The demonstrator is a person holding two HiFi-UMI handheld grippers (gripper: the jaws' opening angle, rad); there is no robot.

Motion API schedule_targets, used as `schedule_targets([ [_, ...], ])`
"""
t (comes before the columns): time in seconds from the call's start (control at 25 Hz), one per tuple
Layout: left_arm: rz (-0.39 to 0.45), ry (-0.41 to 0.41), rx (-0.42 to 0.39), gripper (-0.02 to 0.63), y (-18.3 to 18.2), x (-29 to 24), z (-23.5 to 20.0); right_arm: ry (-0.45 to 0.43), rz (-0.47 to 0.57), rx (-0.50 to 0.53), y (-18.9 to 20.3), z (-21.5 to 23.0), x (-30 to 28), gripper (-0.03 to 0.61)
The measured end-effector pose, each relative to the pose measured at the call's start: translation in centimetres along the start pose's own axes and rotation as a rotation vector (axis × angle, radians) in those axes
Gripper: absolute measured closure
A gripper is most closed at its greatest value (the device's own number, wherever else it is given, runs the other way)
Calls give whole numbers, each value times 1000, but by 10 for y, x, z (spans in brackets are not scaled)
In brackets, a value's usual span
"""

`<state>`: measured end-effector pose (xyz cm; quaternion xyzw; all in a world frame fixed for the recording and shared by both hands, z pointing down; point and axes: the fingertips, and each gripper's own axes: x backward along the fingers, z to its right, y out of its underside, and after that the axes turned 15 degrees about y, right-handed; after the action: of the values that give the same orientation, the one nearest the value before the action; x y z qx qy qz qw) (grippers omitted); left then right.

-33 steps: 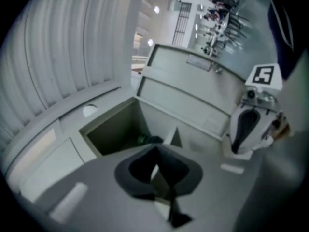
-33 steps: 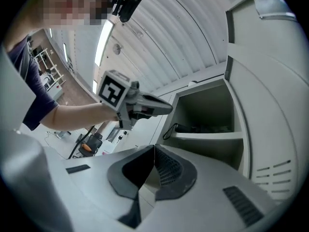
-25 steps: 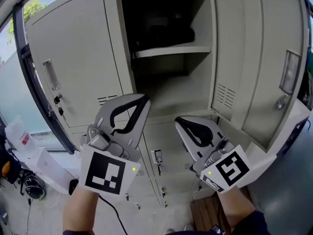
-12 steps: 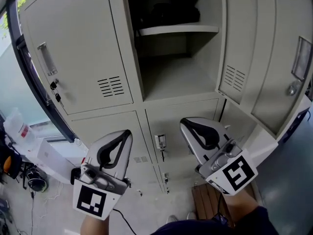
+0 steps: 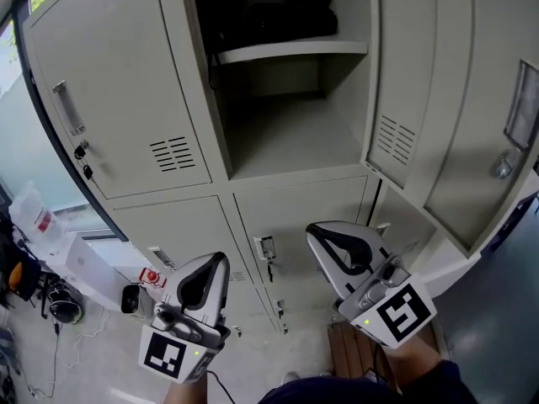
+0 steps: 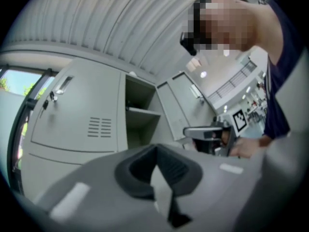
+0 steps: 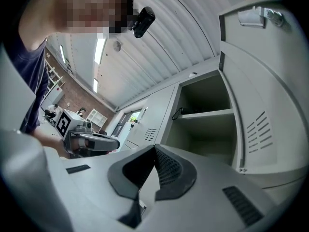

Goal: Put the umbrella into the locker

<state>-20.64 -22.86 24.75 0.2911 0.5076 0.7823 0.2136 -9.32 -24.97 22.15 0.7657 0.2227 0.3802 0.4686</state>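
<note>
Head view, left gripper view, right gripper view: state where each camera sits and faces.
Head view: on the person's head, looking down at the open locker; left gripper and right gripper show.
Left gripper view: on that gripper, facing up along shut jaws at the open locker; torso shows.
Right gripper view: likewise, on its gripper; torso shows.
Both gripper views share the open locker and the other gripper.

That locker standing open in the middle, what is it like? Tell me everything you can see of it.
The open locker is a pale beige compartment, painted metal by its look, in the upper row. Its door is swung out to the right, with vent slots and a latch. A shelf splits the inside: a dark object, too dim to identify, lies on top; the space below is bare. Nothing reaches into it.
</note>
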Motion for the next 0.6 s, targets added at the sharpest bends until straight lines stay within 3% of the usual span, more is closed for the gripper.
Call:
schedule_targets([
  [0.28,-47,-14,48,611,27,-20,17,-49,-5,-39,12,9,11,572],
  [0.6,-74,-5,48,611,27,-34,27,-74,-31,-60,22,13,15,572],
])
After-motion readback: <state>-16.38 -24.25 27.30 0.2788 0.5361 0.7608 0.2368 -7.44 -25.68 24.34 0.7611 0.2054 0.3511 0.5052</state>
